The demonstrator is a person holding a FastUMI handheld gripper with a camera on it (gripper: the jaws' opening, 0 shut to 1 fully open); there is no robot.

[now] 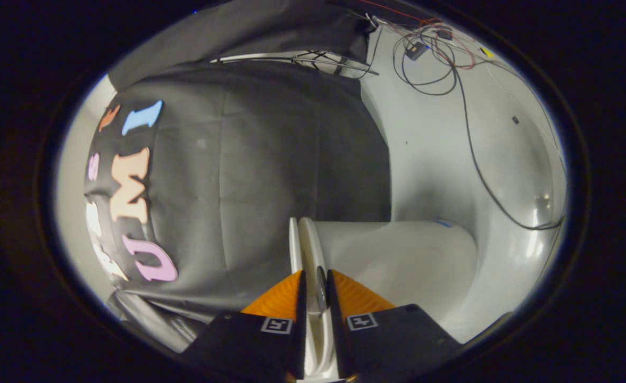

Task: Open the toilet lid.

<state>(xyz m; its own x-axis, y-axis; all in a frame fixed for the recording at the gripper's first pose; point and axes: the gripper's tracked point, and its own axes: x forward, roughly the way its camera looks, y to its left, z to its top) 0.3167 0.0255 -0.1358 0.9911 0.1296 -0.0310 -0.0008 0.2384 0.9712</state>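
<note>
Toilet lid (306,250) edge sits clamped between the gripper's (315,290) nearly closed orange fingers (281,298); black cloth wall behind, loose cables (472,149) hang nearby.

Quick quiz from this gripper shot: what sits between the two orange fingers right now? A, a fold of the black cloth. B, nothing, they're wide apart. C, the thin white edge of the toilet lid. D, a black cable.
C: the gripper has its orange fingers closed to a narrow gap around the white edge of the toilet lid, which runs straight ahead between them, beside the toilet body.
</note>
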